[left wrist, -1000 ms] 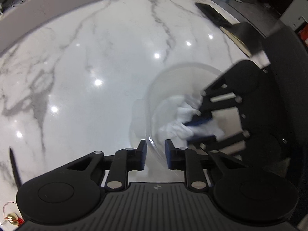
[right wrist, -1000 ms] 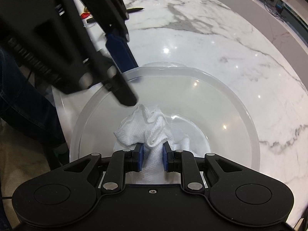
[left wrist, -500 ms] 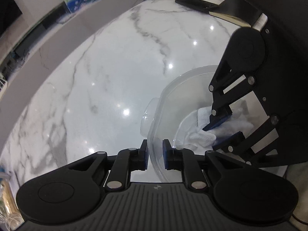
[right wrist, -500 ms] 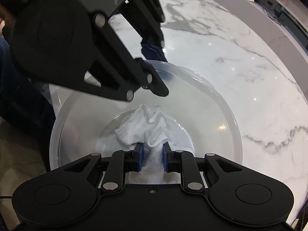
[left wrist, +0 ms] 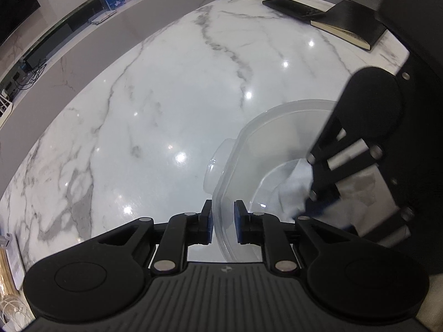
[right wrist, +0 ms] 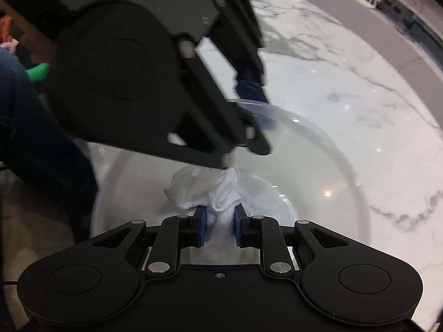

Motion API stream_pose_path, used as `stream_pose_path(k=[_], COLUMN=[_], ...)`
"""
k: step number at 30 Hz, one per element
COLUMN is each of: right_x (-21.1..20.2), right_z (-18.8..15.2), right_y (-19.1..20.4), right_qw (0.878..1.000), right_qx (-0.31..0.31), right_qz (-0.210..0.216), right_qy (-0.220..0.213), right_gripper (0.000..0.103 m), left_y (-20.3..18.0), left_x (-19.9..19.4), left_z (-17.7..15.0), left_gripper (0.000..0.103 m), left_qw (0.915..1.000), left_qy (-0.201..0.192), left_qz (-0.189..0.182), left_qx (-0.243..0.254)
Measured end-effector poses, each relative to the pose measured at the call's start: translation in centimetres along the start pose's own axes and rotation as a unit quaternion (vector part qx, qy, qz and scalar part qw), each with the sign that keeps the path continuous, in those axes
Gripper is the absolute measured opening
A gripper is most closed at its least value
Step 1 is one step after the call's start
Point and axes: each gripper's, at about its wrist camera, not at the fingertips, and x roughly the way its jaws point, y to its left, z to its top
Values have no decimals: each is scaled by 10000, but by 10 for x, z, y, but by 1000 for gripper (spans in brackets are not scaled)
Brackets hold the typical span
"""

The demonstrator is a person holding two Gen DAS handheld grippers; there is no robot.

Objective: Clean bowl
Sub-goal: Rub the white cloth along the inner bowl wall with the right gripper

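White marble table (left wrist: 171, 105). Clear plastic bowl (right wrist: 340, 171) tilted, rim pinched by left gripper (left wrist: 223, 222) for steadiness. Right gripper (right wrist: 220, 228) clamps white cloth (right wrist: 205, 191), probably pressing it on bowl bottom to wipe.

Clear plastic bowl (left wrist: 277, 149) on white marble table (left wrist: 166, 96), tilted, rim lifted on near left side, pinched there between blue pads. White textured cloth (right wrist: 216, 193) bunched inside bowl, pressed against bottom, clamped upright in tight fold, loose end spilling across base.
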Motion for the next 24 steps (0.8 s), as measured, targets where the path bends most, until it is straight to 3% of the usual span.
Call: stream_pose_path(k=[5,13,24], right_x=[8,26,59], right_z=[5,15,39], right_y=[-13,-49,-101], right_qw=[9997,9964,9943], right_qx=[28,-27,-81], right_qz=[-55,-661,-1023], right_qy=[229,525,295], right_gripper=[18,18,18], left_y=[0,2,5], left_x=[1,1,3], left_z=[-1,-3,-3], left_gripper=[14,14,14], left_qw=[10000,9999,9999], left_qy=[37,60,48], left_qz=[17,-33,-80], left_qx=[-9,-90,-131])
